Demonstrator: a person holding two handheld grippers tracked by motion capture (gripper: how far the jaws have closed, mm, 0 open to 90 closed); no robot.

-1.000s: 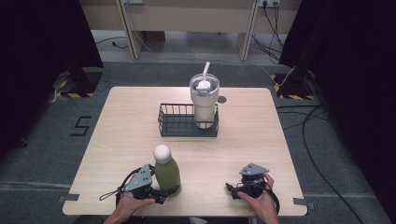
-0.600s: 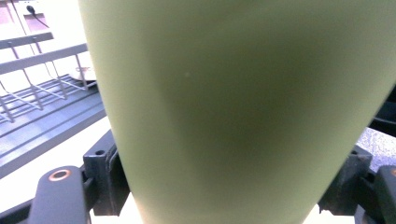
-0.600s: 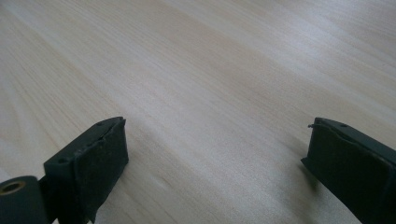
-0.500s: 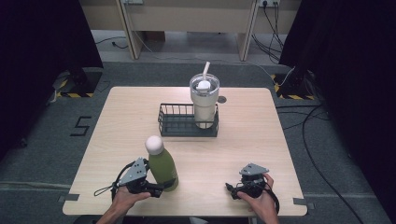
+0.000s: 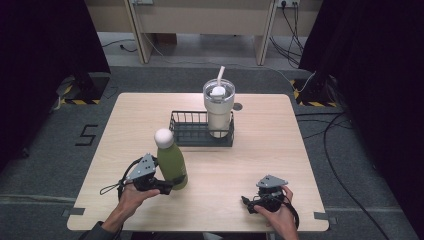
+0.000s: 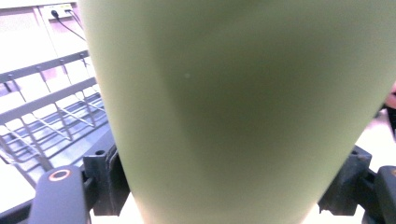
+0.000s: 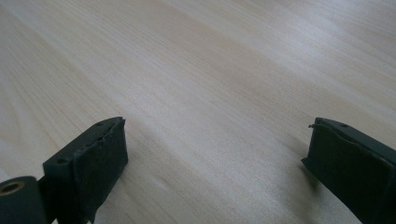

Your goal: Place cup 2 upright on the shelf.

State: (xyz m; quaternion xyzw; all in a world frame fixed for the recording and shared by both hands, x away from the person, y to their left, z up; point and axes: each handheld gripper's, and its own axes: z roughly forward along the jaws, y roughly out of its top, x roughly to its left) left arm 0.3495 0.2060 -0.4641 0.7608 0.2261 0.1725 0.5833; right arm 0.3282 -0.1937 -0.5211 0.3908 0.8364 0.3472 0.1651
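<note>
A green bottle [image 5: 172,162] with a white cap [image 5: 163,137] stands slightly tilted near the table's front left. My left gripper [image 5: 170,184] is shut on its lower body. In the left gripper view the bottle [image 6: 233,112] is very close, with my left gripper [image 6: 224,186] pressing both jaws against its sides. Whether its base touches the table I cannot tell. At the front right my right gripper [image 5: 248,202] rests low over the wood. The right gripper view shows my right gripper [image 7: 217,154] open with bare tabletop between the jaws.
A black wire basket [image 5: 200,143] sits at the table's middle, just beyond the bottle. A white tumbler [image 5: 218,107] with a lid and straw stands in its right end. The basket's bars [image 6: 42,116] show behind the bottle. Cables lie on the floor to the right.
My left gripper has carried the bottle a little left and then farther from the person, toward the basket. The right gripper has stayed in place.
</note>
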